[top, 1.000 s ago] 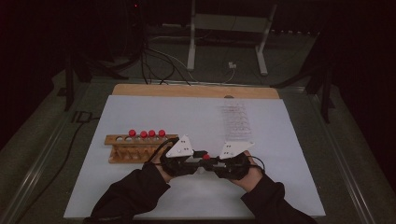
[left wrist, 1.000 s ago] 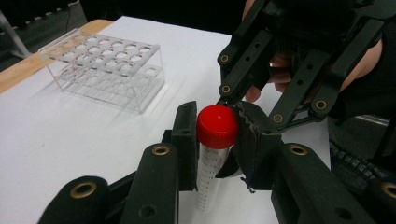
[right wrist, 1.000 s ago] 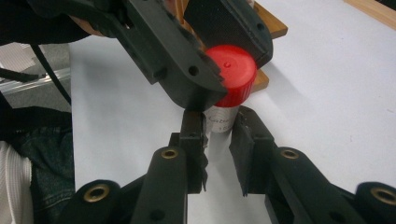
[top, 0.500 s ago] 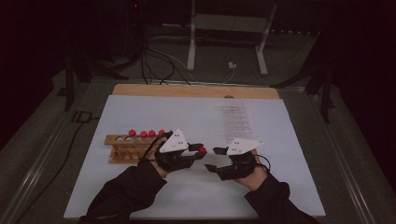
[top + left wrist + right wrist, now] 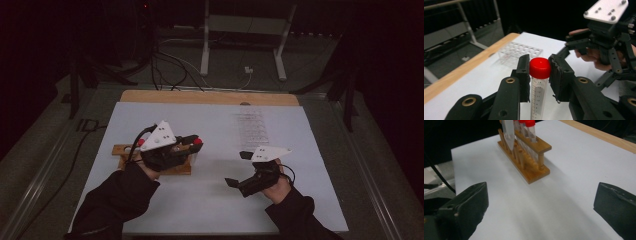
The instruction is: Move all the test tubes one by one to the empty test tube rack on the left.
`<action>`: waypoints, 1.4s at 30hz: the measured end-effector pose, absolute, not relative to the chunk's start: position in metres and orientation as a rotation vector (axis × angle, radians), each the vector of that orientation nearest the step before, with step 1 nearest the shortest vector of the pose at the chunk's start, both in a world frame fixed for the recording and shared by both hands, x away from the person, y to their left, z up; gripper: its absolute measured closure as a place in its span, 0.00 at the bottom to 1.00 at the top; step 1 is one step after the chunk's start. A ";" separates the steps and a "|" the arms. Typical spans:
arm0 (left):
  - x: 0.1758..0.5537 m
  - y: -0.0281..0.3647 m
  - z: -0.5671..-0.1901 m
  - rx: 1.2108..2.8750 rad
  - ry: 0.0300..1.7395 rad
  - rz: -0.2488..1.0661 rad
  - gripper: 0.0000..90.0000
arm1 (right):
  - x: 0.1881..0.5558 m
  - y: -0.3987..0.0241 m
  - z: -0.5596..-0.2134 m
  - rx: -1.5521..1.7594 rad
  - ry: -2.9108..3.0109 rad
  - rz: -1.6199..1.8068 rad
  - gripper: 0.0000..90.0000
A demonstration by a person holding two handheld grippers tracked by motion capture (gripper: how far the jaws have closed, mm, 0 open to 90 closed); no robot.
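While its red cap sits pinched between two black pads, a clear graduated tube (image 5: 538, 92) stands upright at the centre of the left gripper view, clamped by the left gripper (image 5: 538, 72). In the high view the same red-capped tube (image 5: 197, 142) shows left of centre, held above the white sheet (image 5: 210, 200) at the near end of a wooden rack (image 5: 182, 169), with the left hand (image 5: 160, 157) wrapped around the tool below its grey three-cornered plate.

To the right of the frame's middle, well apart from the tube, the right gripper (image 5: 239, 169) rests low over the sheet, its jaws having just been opening and now spread wide with nothing between them. The right gripper view looks across bare white sheet to the wooden rack (image 5: 529, 157) in the upper centre, where more red-capped tubes (image 5: 530, 130) stand upright in its holes.

A clear plastic tray (image 5: 254, 127) of small wells lies on the sheet in the upper right of the high view.
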State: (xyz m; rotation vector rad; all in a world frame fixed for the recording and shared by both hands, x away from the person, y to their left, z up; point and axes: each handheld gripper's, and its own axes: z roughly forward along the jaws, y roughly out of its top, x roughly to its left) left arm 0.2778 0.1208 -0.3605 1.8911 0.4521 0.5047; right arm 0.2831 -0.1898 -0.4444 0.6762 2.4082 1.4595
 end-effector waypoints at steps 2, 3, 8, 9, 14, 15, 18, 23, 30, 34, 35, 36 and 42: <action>0.276 0.130 -0.356 1.873 0.471 0.523 0.80 | 0.283 -0.189 -0.444 0.664 2.395 1.440 0.00; 0.276 0.135 -0.354 1.869 0.481 0.528 0.80 | 0.283 -0.189 -0.444 0.660 2.396 1.435 0.00; 0.271 0.157 -0.347 1.854 0.527 0.576 0.80 | 0.283 -0.189 -0.445 0.664 2.394 1.445 0.00; 0.270 0.162 -0.346 1.854 0.534 0.586 0.80 | 0.283 -0.189 -0.445 0.665 2.399 1.452 0.00; 0.265 0.186 -0.343 1.843 0.587 0.625 0.80 | 0.283 -0.189 -0.445 0.662 2.392 1.447 0.00; 0.264 0.190 -0.343 1.837 0.597 0.636 0.80 | 0.283 -0.189 -0.445 0.665 2.394 1.452 0.00; 0.261 0.205 -0.341 1.829 0.627 0.667 0.80 | 0.283 -0.189 -0.444 0.665 2.392 1.446 0.00; 0.257 0.230 -0.341 1.797 0.688 0.720 0.80 | 0.284 -0.189 -0.444 0.667 2.389 1.444 0.00; 0.266 0.252 -0.348 1.741 0.769 0.750 0.80 | 0.284 -0.189 -0.445 0.668 2.392 1.440 0.00; 0.276 0.257 -0.358 1.709 0.792 0.752 0.80 | 0.284 -0.190 -0.445 0.668 2.390 1.439 0.00; 0.278 0.258 -0.362 1.698 0.798 0.746 0.80 | 0.284 -0.190 -0.445 0.669 2.388 1.442 0.00; 0.281 0.259 -0.365 1.695 0.805 0.749 0.80 | 0.284 -0.190 -0.445 0.670 2.388 1.443 0.00; 0.297 0.262 -0.389 1.664 0.844 0.742 0.80 | 0.284 -0.191 -0.444 0.664 2.387 1.440 0.00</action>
